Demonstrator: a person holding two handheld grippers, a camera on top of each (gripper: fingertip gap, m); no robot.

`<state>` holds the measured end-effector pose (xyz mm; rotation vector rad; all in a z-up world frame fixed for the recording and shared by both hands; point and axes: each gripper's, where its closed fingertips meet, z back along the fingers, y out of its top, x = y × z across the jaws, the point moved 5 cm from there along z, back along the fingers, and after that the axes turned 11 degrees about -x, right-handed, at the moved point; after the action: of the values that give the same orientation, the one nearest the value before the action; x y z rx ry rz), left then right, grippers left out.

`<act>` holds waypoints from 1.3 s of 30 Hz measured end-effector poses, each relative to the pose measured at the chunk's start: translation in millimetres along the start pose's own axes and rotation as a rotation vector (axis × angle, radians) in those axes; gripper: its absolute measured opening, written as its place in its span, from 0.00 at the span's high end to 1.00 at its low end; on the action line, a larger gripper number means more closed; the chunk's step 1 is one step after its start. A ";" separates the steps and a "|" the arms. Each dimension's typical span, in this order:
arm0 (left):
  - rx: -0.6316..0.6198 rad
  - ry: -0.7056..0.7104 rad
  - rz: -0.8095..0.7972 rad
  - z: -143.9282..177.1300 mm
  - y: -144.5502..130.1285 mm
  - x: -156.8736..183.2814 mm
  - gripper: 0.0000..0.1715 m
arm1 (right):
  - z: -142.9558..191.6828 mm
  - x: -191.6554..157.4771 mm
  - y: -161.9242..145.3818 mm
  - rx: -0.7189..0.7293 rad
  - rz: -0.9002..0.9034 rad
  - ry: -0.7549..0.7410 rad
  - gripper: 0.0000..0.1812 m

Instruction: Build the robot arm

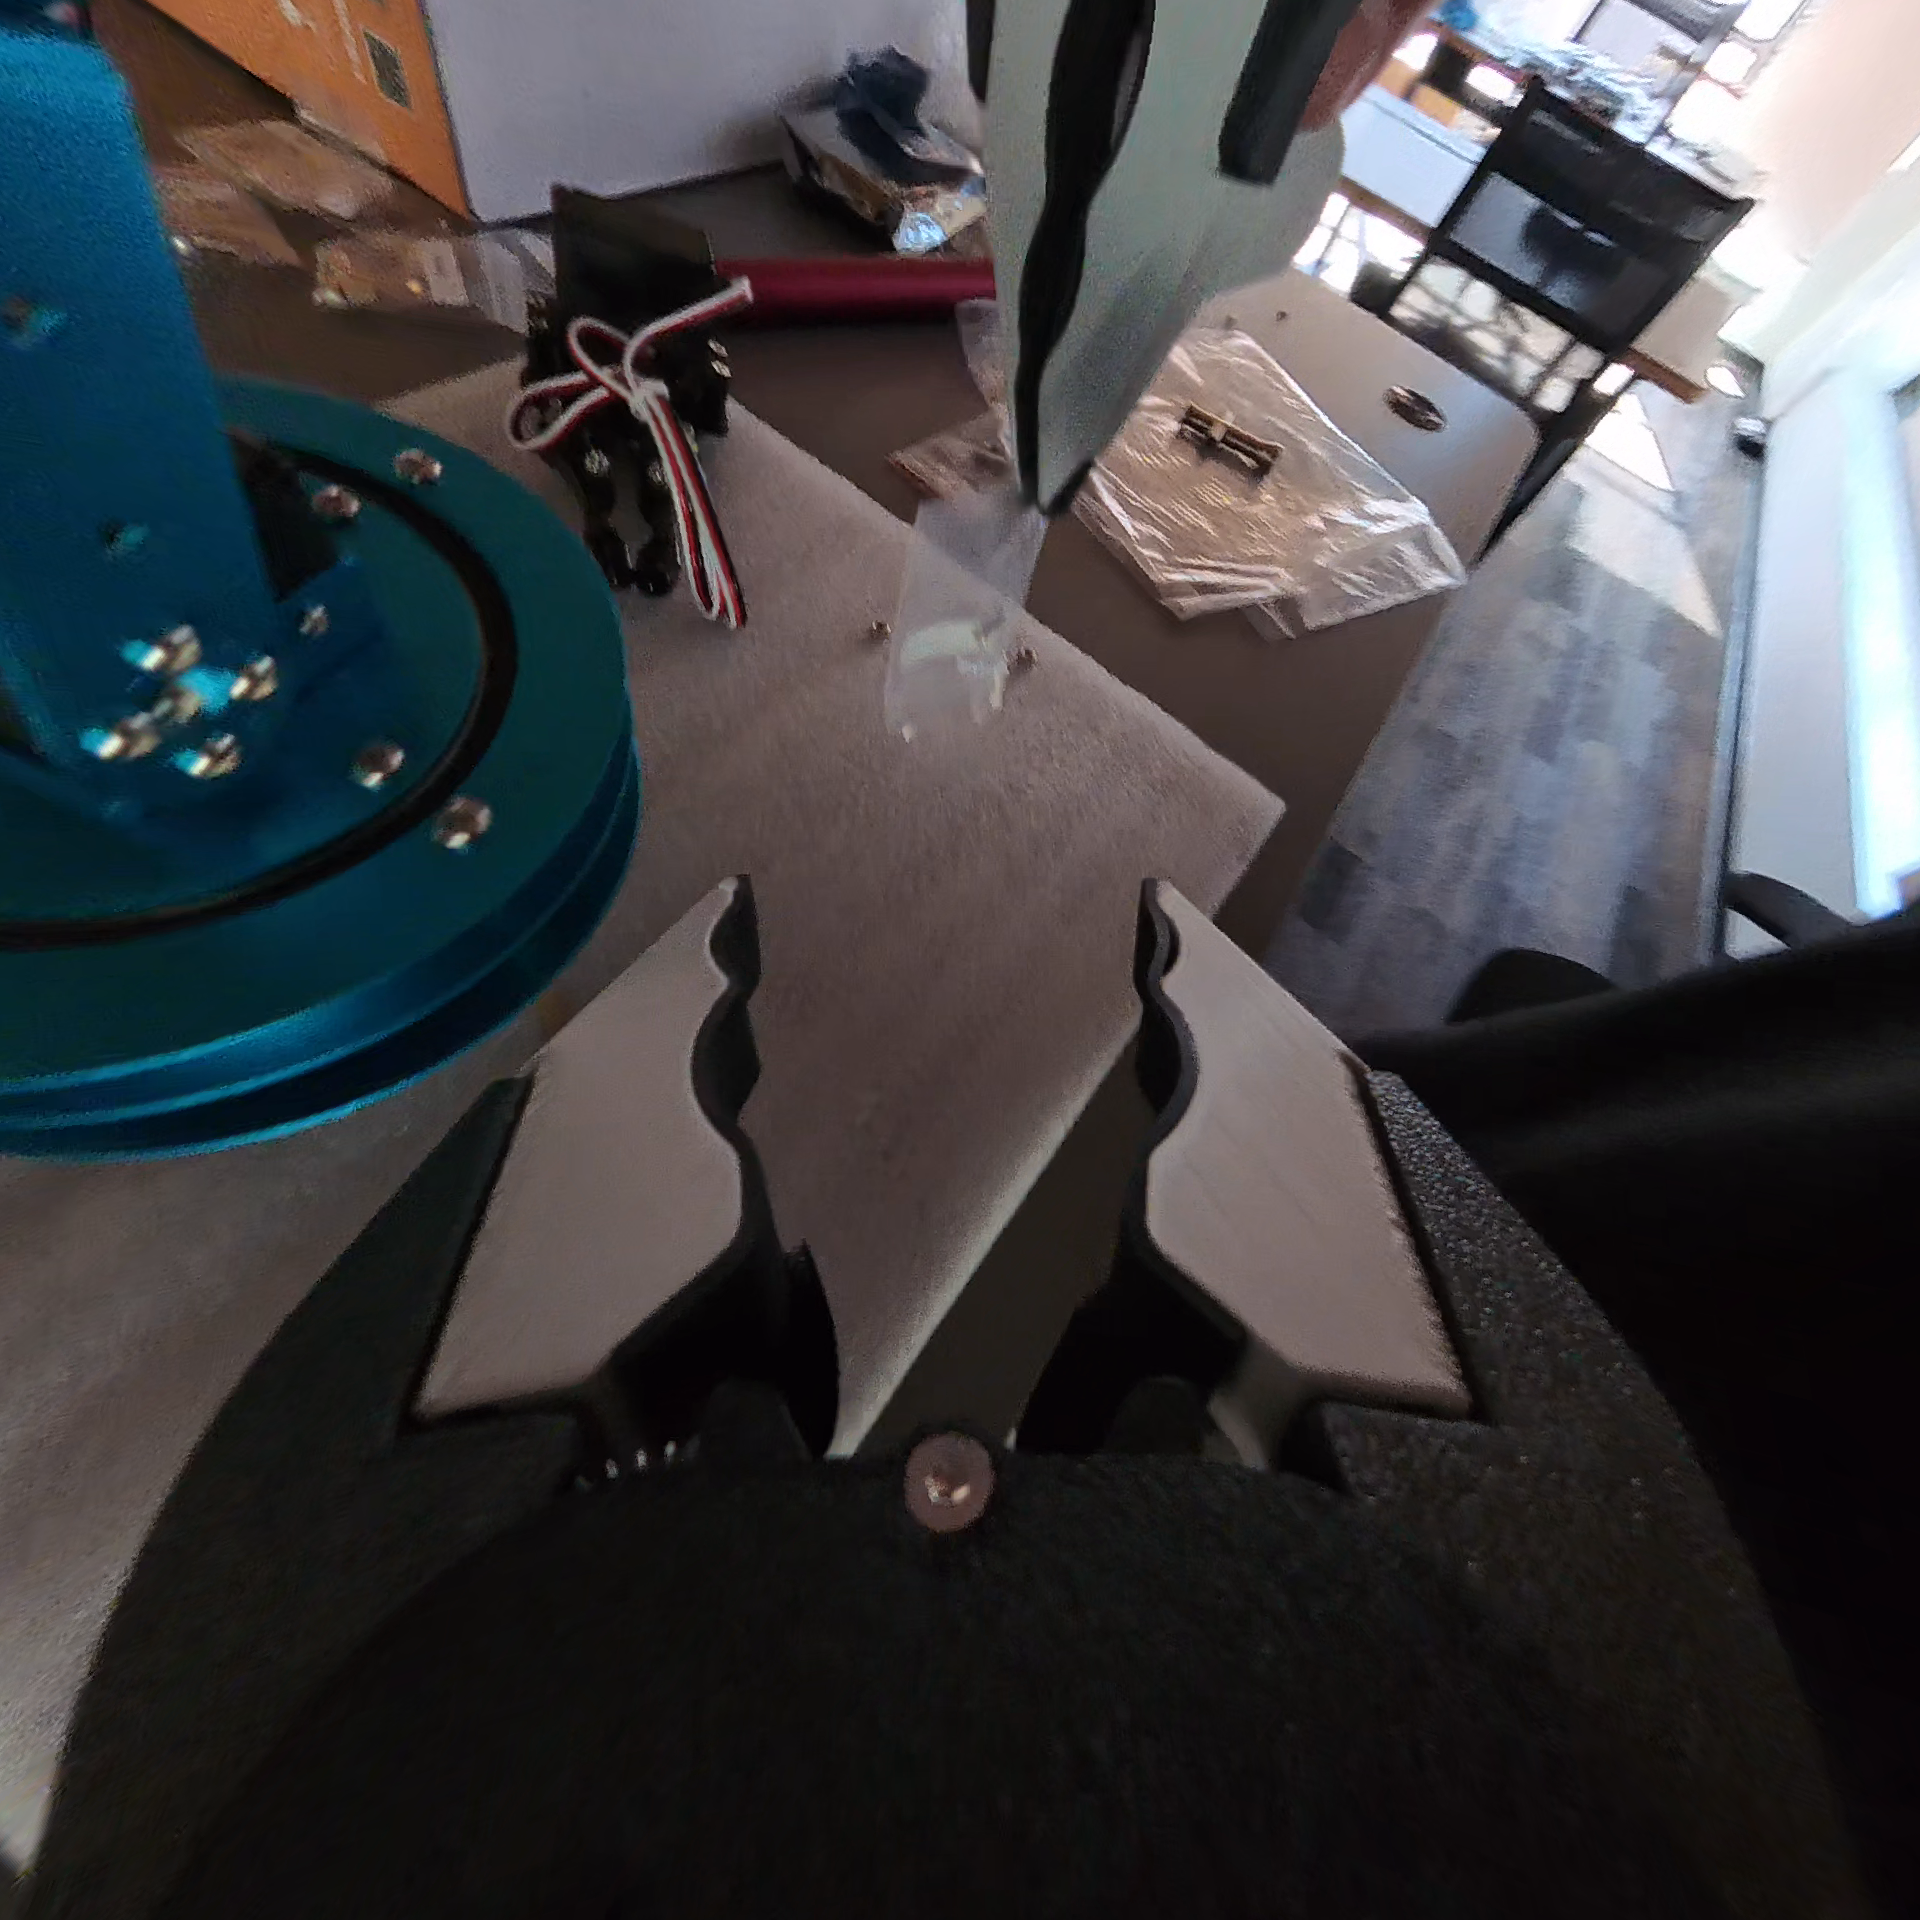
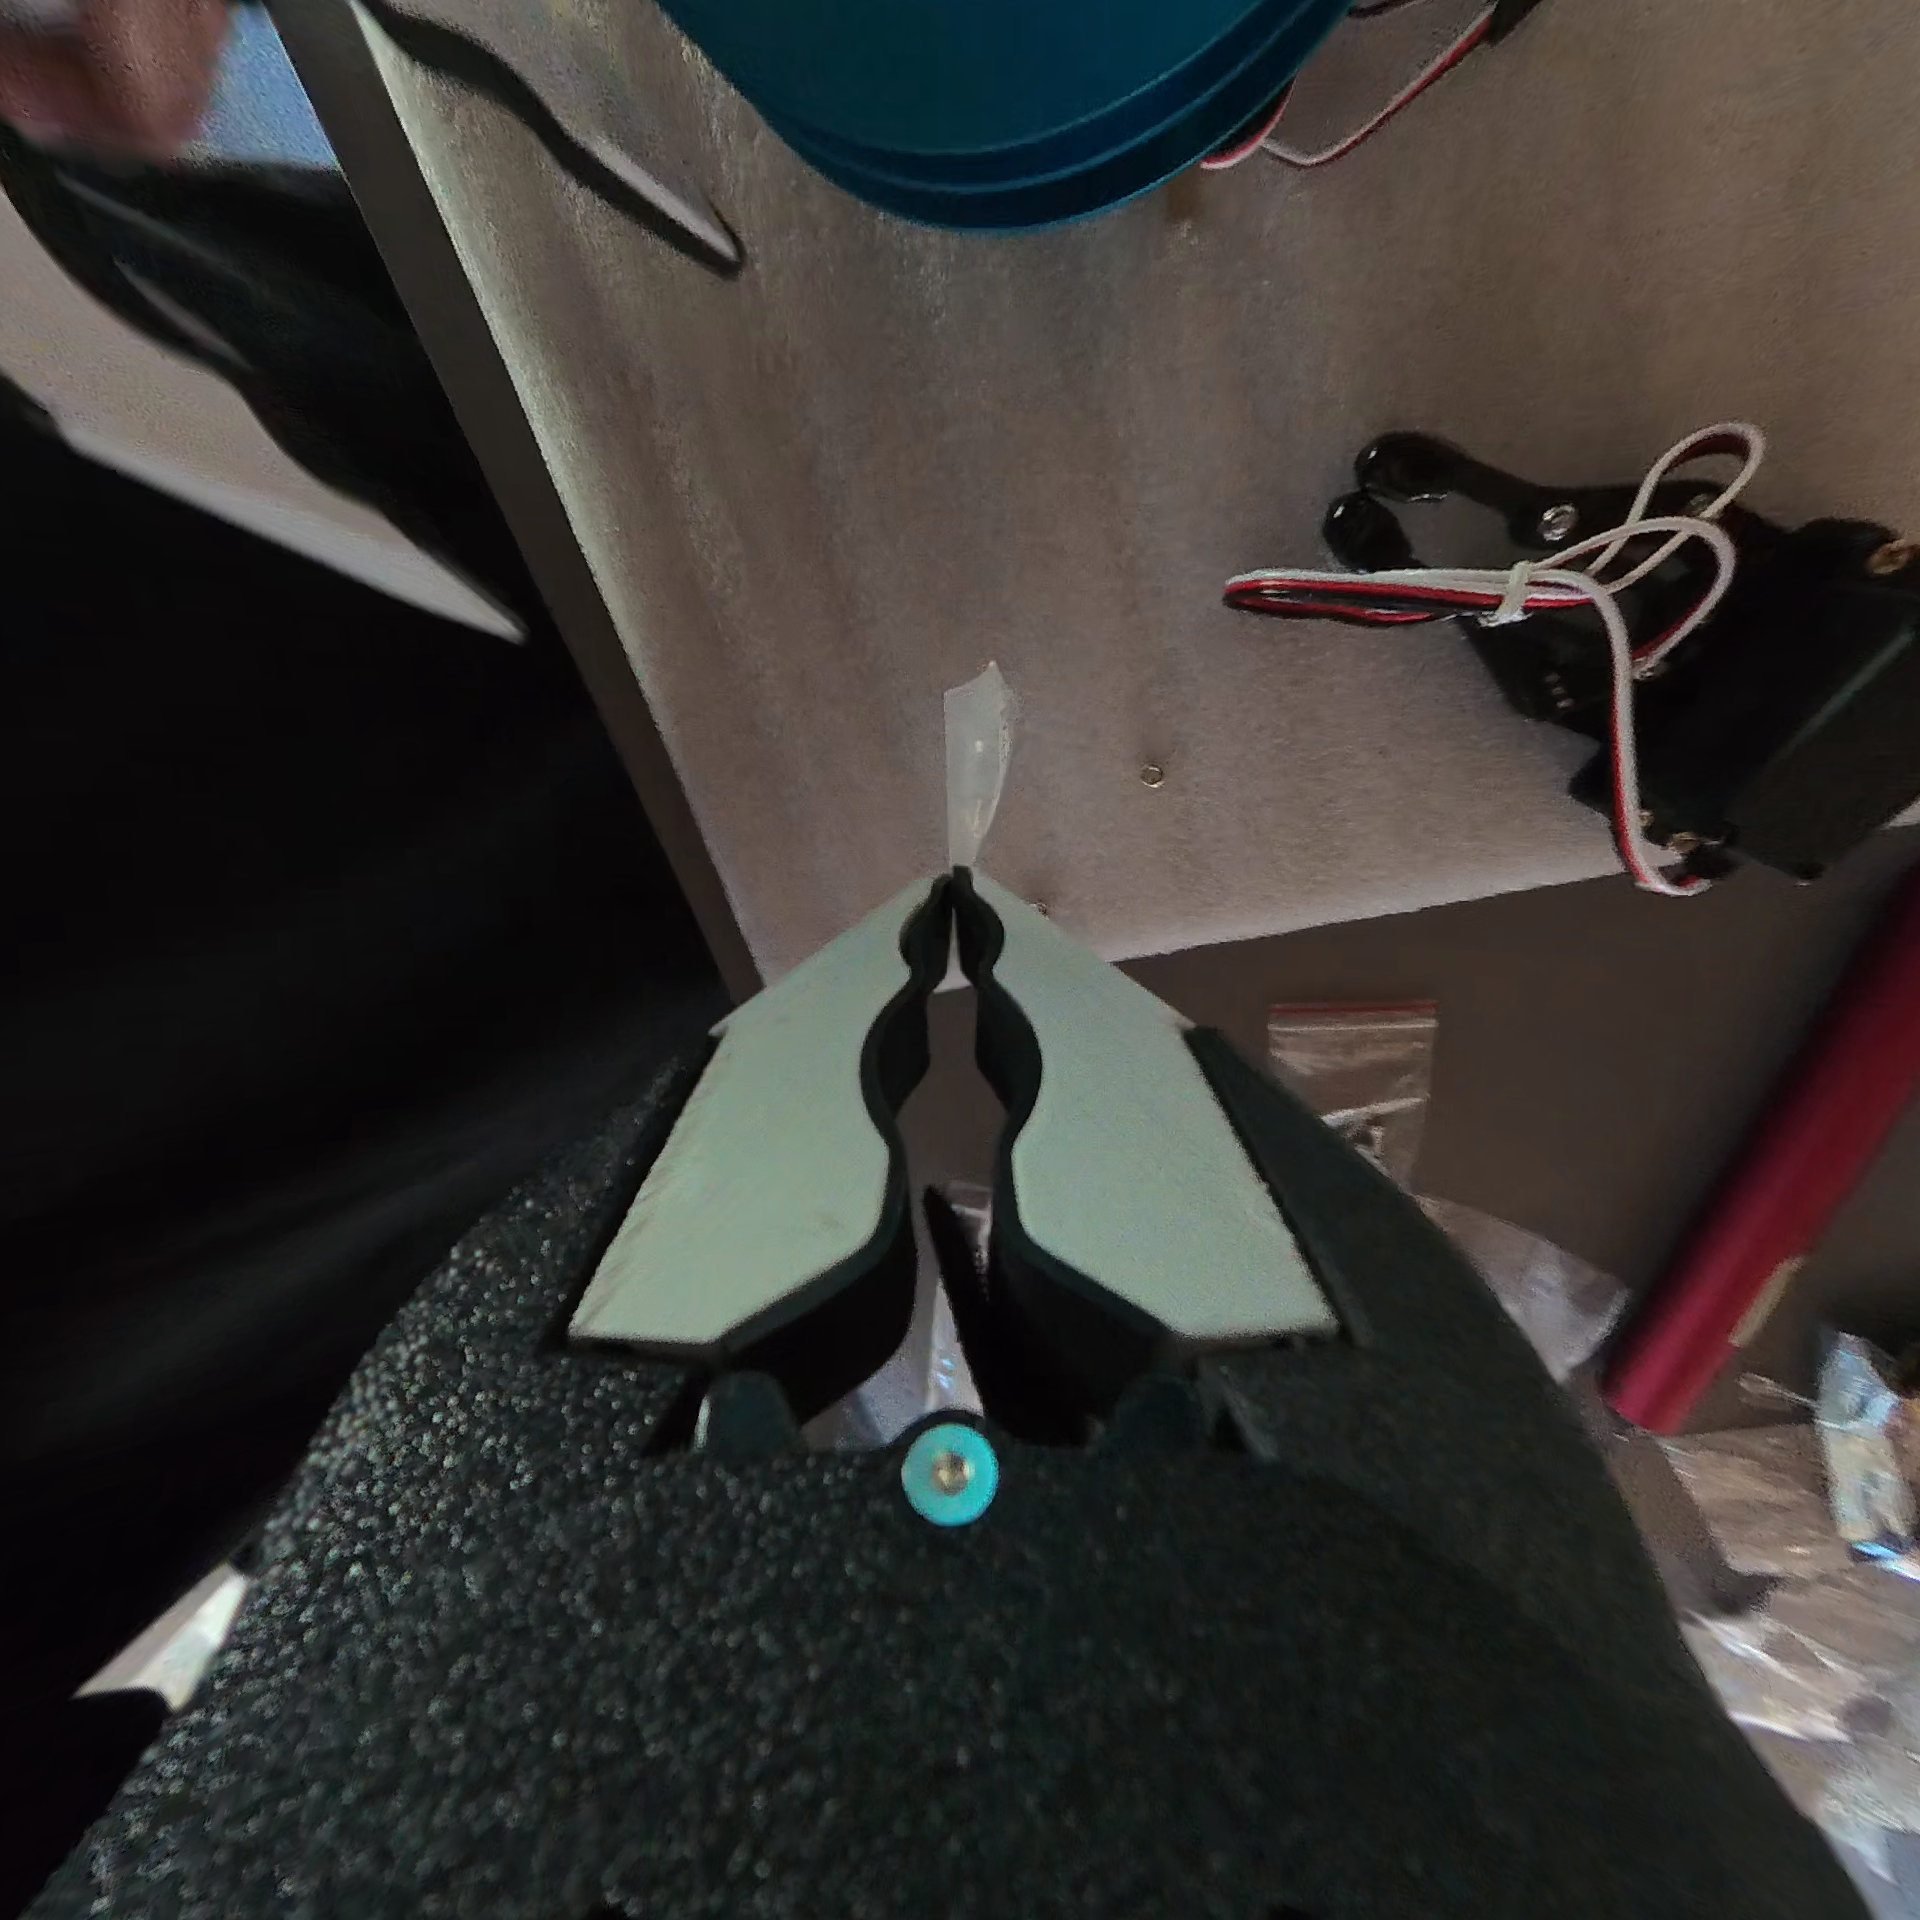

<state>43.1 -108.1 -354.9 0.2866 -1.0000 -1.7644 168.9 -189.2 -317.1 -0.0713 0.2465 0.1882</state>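
Clear bag (image 2: 977, 764) pinched in R gripper (image 2: 958, 881); L gripper (image 1: 945, 904) empty, agape.

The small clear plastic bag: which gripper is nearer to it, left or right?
Right. The right gripper is shut on the top edge of the small clear plastic bag, which hangs over the grey mat. The left gripper is open, apart from it, beside the blue round base.
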 end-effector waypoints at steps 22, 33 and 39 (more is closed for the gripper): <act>-0.049 0.224 0.105 -91.8 44.5 15.6 0.76 | 4.8 -12.7 -15.4 0.186 -0.138 0.026 1.00; -0.084 0.274 0.063 -93.7 46.0 13.8 0.73 | 0.2 -9.8 -19.1 0.194 -0.090 0.050 1.00; -0.085 0.270 0.035 -94.7 47.8 16.7 0.84 | 5.0 -3.3 -18.4 0.203 -0.090 0.031 1.00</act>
<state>125.4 -174.3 -374.4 0.4379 -0.7307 -1.6796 170.5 -207.3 -310.6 0.1156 0.2912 0.0718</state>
